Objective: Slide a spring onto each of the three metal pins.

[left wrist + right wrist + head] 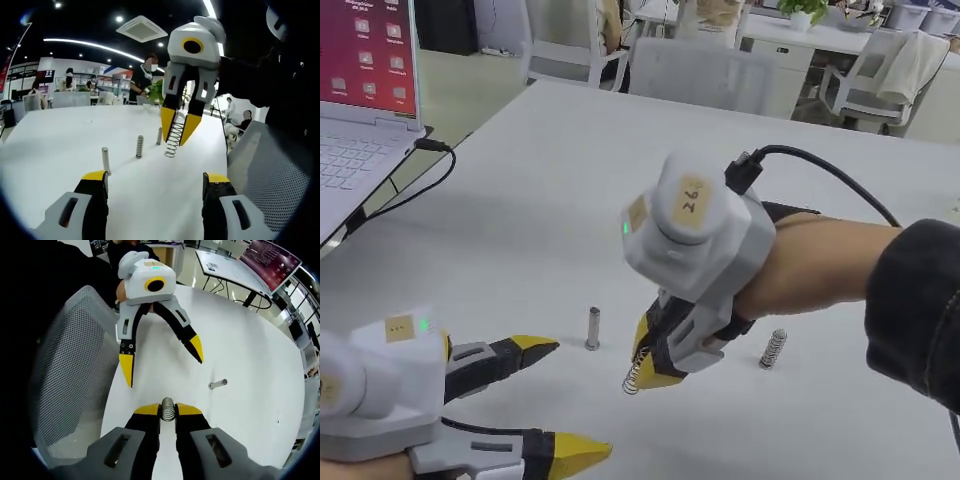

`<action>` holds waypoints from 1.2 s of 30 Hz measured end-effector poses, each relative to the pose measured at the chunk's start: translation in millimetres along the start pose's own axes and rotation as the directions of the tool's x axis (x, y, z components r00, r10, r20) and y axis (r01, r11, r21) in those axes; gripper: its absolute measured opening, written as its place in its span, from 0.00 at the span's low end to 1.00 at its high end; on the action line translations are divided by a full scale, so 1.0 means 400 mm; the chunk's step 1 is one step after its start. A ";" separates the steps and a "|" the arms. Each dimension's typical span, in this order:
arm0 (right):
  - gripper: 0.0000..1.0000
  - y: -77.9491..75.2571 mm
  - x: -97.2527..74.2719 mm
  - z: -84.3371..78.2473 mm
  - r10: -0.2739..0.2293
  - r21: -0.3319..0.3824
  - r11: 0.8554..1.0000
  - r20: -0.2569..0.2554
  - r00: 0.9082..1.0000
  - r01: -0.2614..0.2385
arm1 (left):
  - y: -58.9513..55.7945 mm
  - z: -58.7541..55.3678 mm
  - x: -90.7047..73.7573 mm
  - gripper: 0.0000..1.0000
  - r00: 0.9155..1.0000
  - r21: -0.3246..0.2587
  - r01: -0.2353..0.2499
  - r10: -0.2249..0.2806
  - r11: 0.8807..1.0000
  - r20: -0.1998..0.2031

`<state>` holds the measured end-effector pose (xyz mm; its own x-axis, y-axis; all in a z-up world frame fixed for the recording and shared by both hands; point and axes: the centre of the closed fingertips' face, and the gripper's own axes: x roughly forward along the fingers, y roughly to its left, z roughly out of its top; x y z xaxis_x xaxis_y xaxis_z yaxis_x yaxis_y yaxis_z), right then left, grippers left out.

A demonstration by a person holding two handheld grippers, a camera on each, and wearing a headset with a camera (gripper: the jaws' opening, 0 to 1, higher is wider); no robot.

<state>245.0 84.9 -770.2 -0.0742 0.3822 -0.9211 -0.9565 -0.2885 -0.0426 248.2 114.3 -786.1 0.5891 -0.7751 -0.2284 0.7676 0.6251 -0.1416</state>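
Counting three uprights on the matte white table [520, 200]: one bare pin [592, 328], a smooth steel cylinder, plus near coil [140, 146] and far coil [159, 136], both standing. Also one loose spring [168, 409], a thin wire helix, pinched between the yellow tips of the right gripper [645, 375], jaws nearly closed, just beside the bare pin. Left gripper [580, 398] spread wide, gripping nothing, low over the table.

I'm looking across a broad white table [520, 200], with an open laptop [360, 90] at its left edge and a black cable [432, 146] plugged into it. Pale mesh chairs [700, 75] stand along the far side. Overhead I see a curved light strip [100, 46] and a ceiling vent [141, 28].
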 end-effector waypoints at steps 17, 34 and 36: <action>0.09 -0.052 -0.029 0.014 -0.030 -0.009 1.000 -0.010 0.999 0.030 | 0.020 -0.020 -0.015 0.85 1.000 -0.022 -0.030 0.030 0.999 -0.001; 0.09 -0.163 -0.038 0.059 -0.080 -0.047 0.996 -0.033 0.996 0.078 | 0.033 -0.037 -0.031 0.88 0.998 -0.045 -0.055 0.055 0.997 0.006; 0.09 -0.173 -0.029 0.060 -0.079 -0.048 0.996 -0.038 0.996 0.077 | 0.033 -0.039 -0.033 0.88 0.998 -0.044 -0.057 0.057 0.997 0.004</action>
<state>305.4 121.7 -747.2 0.0124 0.3704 -0.9288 -0.9447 -0.3002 -0.1323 246.6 134.0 -799.8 0.6328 -0.7387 -0.2323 0.7211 0.6714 -0.1710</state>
